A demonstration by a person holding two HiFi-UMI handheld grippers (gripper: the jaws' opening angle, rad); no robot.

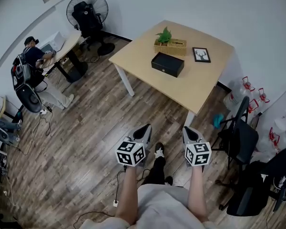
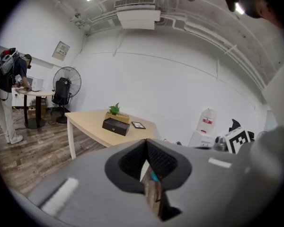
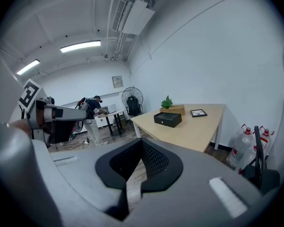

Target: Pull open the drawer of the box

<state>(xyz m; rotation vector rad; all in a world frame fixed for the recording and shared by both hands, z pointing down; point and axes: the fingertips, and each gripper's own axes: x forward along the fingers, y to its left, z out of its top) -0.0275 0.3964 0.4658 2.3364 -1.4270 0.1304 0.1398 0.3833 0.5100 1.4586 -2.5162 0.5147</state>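
The person stands on the wood floor (image 1: 86,142), well apart from the desk (image 1: 195,87), a gripper in each hand held low before the body; the left gripper (image 1: 144,130) has its jaws together with nothing between them, the tips meeting in its own view and only a sliver of floor showing below; the right gripper (image 1: 190,132) is likewise closed and empty, its tips touching; both point toward the desk's near corner. The box (image 1: 167,64), black and low, lies on the desk's middle toward the far edge, its drawer closed, with a small pale knob on the front that faces the person; just behind it stands a planter (image 1: 170,46) with a green plant (image 1: 164,35); a frame (image 1: 201,55) lies to the right of these, near the right corner. A black chair (image 1: 238,137) stands on the floor by the desk's near right edge; far left, another person (image 1: 33,56) bends at a second desk (image 1: 66,44), with a fan (image 1: 87,8) beyond.
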